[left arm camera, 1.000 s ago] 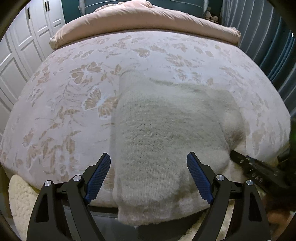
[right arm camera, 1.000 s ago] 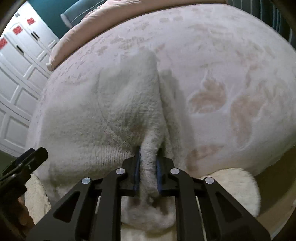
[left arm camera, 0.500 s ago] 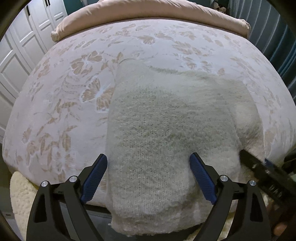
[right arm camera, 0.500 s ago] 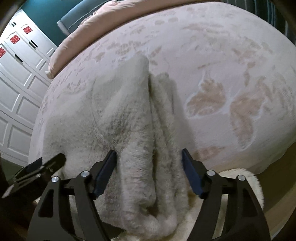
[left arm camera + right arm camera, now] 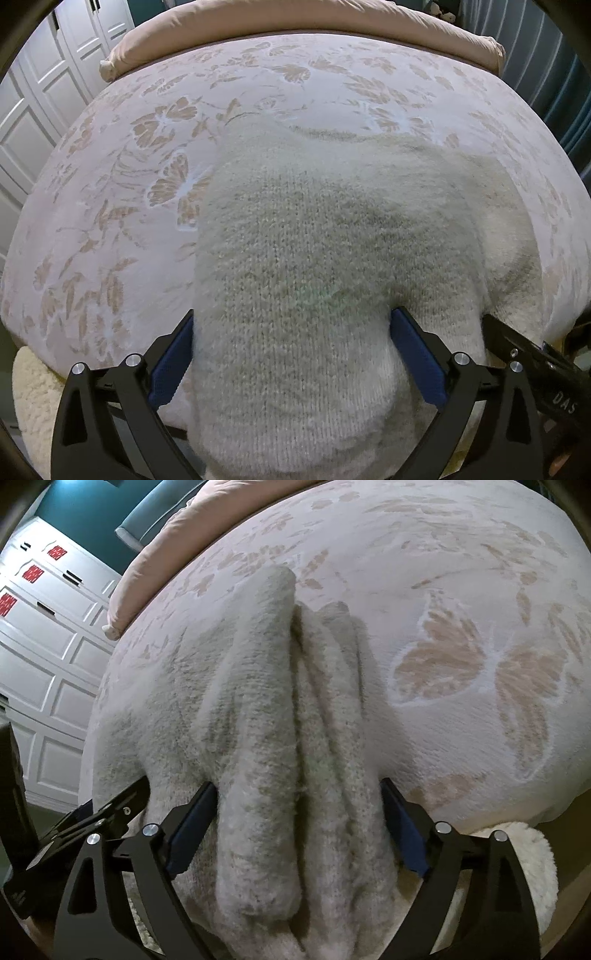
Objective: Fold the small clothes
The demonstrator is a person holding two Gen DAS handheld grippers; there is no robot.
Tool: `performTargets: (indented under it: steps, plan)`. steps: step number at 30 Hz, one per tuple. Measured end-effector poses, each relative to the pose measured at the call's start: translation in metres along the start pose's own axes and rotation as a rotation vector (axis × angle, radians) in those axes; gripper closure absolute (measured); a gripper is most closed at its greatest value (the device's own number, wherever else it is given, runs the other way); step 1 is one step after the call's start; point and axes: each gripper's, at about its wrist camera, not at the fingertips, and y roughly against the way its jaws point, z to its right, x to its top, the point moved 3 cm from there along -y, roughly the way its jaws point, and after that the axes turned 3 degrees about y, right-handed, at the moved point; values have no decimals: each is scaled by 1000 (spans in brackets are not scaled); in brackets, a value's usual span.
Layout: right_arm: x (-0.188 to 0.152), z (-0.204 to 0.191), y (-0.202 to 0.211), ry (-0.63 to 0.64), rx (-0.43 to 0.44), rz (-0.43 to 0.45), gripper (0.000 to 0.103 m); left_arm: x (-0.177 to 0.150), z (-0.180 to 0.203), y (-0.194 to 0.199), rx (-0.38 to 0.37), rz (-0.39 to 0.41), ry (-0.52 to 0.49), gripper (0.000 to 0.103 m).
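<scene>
on my left wrist feed the cream fuzzy knitted sweater point(image 5: 314, 280) fills the middle of the frame, lying on the pale bedspread with tan butterfly and leaf print point(image 5: 122, 206). its near end hangs over the bed's front edge toward six o'clock. my left gripper point(image 5: 291, 354) has its jaws spread wide, one blue-padded finger point(image 5: 173, 363) at seven o'clock against the sweater's left edge and the other at five o'clock pressed into the knit, so the near end of the garment sits between them without being pinched. at four o'clock the black tip of my right gripper point(image 5: 532, 354) pokes in beside the sweater's right flank. a peach-coloured rolled duvet point(image 5: 295, 18) runs along the far end of the bed at twelve o'clock, and white panelled wardrobe doors point(image 5: 44, 96) stand at ten o'clock. a cream fleecy rug point(image 5: 29, 398) shows below the bed at eight o'clock.

on my right wrist feed the sweater point(image 5: 266, 738) shows as several thick stacked folds running from six o'clock up toward twelve. the right gripper point(image 5: 295, 834) is also wide apart, its blue pads straddling those folds on both sides, nothing clamped. the left gripper's black tip point(image 5: 110, 812) sits at eight o'clock, touching the sweater's left part. a large tan butterfly motif point(image 5: 480, 679) lies on the bedspread at three o'clock.
</scene>
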Motion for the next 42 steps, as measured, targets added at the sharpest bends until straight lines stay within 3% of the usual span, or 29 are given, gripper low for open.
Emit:
performTargets:
  steps: [7, 21, 22, 23, 24, 26, 27, 29, 31, 36, 42]
  plan:
    - [5, -4, -9, 17, 23, -5, 10, 0, 1, -7, -20, 33, 4, 5]
    - [20, -7, -22, 37, 64, 3, 9, -4, -19, -19, -246, 90, 58, 5]
    - [21, -6, -21, 39, 66, 5, 13, -4, -20, -18, -259, 84, 63, 5]
    - [21, -8, -20, 46, 85, 6, 30, -3, -21, -17, -281, 73, 69, 6]
    - [22, -9, -18, 44, 104, 5, 37, -2, -22, -14, -298, 66, 77, 9]
    - [23, -13, -12, 34, 120, 9, 62, -1, -24, -3, -335, 67, 83, 27]
    - [23, -16, -6, 33, 117, 18, 63, 0, -26, 4, -361, 66, 80, 32]
    - [21, -27, 10, 44, 104, 46, 67, 3, -30, 19, -416, 62, 85, 55]
    - [19, -38, 26, 52, 123, 73, 67, 8, -36, 33, -476, 63, 99, 61]
    - [22, -86, 82, 113, 152, 183, 68, 20, -45, 84, -561, 138, 81, 63]
    - [51, -158, 138, 232, 208, 357, 68, 56, -86, 167, -617, 355, 64, 63]
